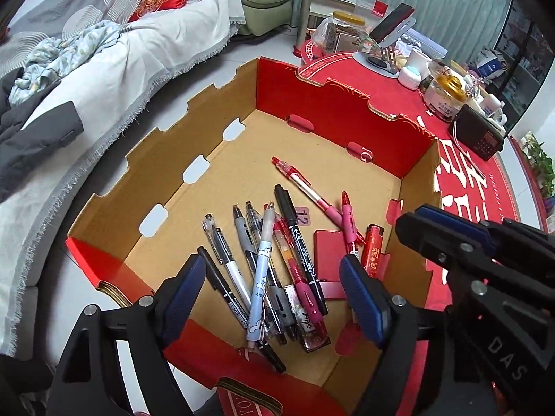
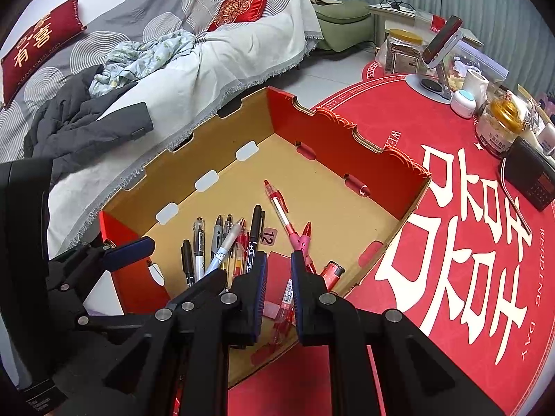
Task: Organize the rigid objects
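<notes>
Both views are evenly and softly lit; no hard shadows are cast. Faint shadow is seen under the pens [image 1: 274,270] between the fingers [image 1: 364,298]. Straight lines are bowed strongly away from the fingers, and the corners are blacked out. Focus is sharp ahead of the fingers; the fingers themselves are slightly soft.

We see the pens [image 1: 274,263] heaped in the cardboard box [image 1: 312,83] on the table [image 1: 461,180], jars [image 1: 444,93] behind it, the bed [image 1: 104,69] to its left.
</notes>
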Demonstrator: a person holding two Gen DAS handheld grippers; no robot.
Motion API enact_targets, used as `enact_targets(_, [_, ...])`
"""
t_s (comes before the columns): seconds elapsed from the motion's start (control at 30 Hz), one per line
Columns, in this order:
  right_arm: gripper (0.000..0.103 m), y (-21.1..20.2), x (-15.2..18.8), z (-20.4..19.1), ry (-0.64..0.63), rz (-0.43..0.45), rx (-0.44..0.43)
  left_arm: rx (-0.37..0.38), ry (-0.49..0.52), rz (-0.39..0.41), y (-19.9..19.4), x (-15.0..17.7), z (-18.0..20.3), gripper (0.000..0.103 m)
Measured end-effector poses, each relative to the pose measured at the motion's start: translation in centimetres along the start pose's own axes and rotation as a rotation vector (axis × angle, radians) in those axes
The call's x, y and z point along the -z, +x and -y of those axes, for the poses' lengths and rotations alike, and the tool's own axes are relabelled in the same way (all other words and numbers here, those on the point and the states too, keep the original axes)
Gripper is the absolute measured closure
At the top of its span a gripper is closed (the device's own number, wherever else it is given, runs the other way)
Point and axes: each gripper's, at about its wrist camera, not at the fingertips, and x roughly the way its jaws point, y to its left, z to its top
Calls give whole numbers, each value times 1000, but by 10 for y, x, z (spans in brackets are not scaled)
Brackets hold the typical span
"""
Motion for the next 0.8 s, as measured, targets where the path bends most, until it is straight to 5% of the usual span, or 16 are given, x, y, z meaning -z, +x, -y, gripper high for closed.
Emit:
enact_targets(0.3, [88,1,1,2,7,-2,-2,6,-12,-4,2,1,0,21])
enact_targets(0.47, [88,1,1,3,11,1,-2,96,-30,-8,3,4,0,18])
enact_targets(0.63, [88,2,1,3,11,-2,-2,107,-43,10,2,7,-1,12])
enact_targets(0.8, [88,2,2,2,9,-5,-6,27,-23,28,2,8,1,12])
